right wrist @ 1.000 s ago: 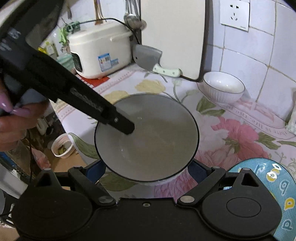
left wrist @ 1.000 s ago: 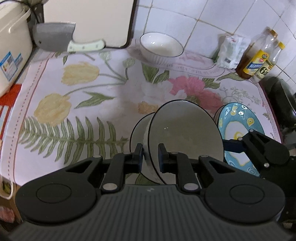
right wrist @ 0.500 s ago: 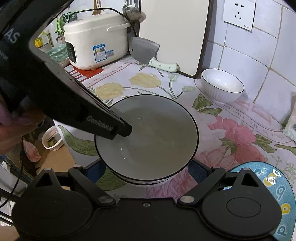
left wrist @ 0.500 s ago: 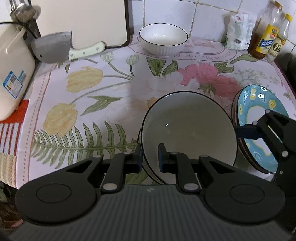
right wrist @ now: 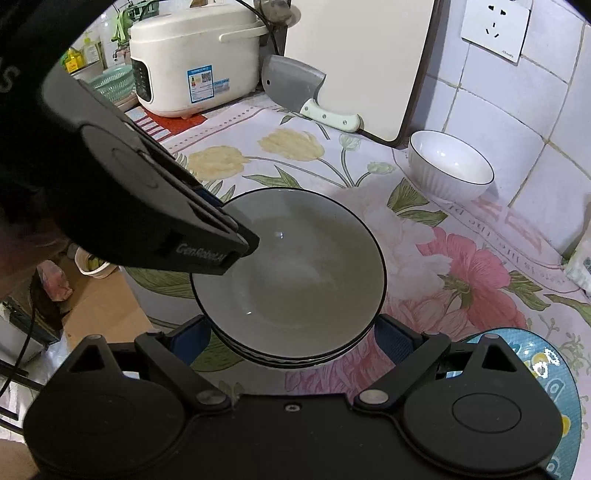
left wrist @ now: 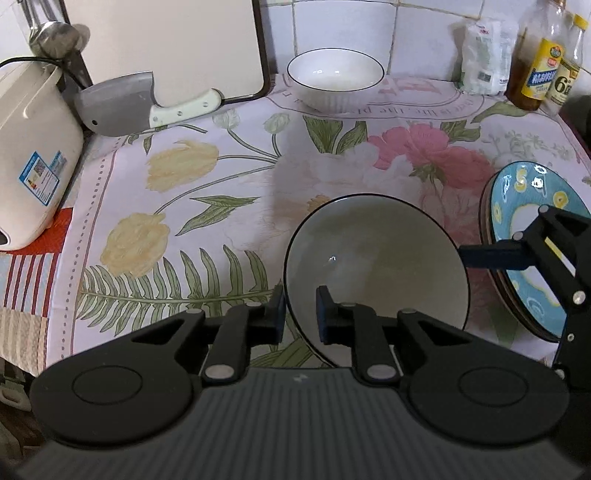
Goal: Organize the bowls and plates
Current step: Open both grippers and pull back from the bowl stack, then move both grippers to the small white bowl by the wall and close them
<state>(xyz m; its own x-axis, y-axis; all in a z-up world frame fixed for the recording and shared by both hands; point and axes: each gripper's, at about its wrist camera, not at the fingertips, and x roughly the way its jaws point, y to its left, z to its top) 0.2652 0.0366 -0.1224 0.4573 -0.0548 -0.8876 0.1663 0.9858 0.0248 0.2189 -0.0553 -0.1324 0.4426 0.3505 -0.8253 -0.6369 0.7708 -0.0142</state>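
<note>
- On the flowered tablecloth (left wrist: 229, 177), near its front edge, sits the grey bowl (left wrist: 373, 258) with a thin black rim; both grippers are at it.
- Left gripper (left wrist: 300, 314) is clenched on the bowl's near-left rim, one finger inside, one outside.
- Right gripper (right wrist: 291, 332) has its blue-padded fingers (right wrist: 395, 338) spread wide either side of the bowl; cannot tell whether the pads press on it.
- Right wrist view alone shows more dark-rimmed dishes under the bowl (a low stack (right wrist: 291, 360)), plus a wall socket (right wrist: 495, 27) and floor clutter off the counter edge.
- Left wrist view alone shows oil bottles (left wrist: 535, 70) and a white packet (left wrist: 480, 62) in the back corner.
- Both views: white bowl (left wrist: 335, 83) at the tiled wall, cleaver (left wrist: 122, 103) against the cutting board (left wrist: 166, 44), rice cooker (right wrist: 192, 59), blue patterned plate (left wrist: 532, 236) just beside the grey bowl.
</note>
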